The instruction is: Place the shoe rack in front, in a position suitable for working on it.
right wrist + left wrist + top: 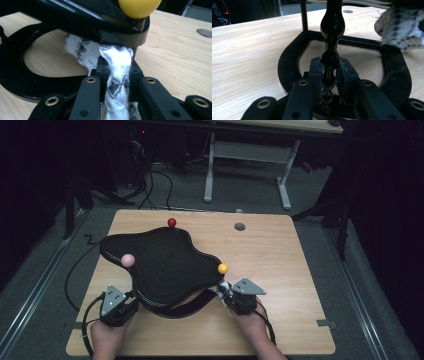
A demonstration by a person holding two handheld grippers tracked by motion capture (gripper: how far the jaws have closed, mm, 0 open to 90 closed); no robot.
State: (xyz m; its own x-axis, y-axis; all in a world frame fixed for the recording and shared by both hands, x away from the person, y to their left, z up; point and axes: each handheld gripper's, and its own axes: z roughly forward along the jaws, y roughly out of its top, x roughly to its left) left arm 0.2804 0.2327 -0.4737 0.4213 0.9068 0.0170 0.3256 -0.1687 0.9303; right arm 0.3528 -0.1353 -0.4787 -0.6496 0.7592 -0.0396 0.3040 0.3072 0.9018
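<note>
Cloth (117,75) sat pinched in my right gripper (117,75) under the black tray's (165,265) rim; my left gripper (329,77) clamped its turned leg (332,37), bare table (280,255) beyond.

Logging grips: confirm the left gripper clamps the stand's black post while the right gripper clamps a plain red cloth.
Wrong on the cloth. The right gripper clamps a white cloth with black pattern, per the right gripper view. The left gripper does clamp the black post.

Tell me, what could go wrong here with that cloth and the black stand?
The right gripper pinches a white patterned cloth under the wavy black top; it might snag there.

The left gripper clamps one slim turned post; a hard pull could tip the stand.

The yellow ball sits at the edge above the cloth and might get knocked.
</note>
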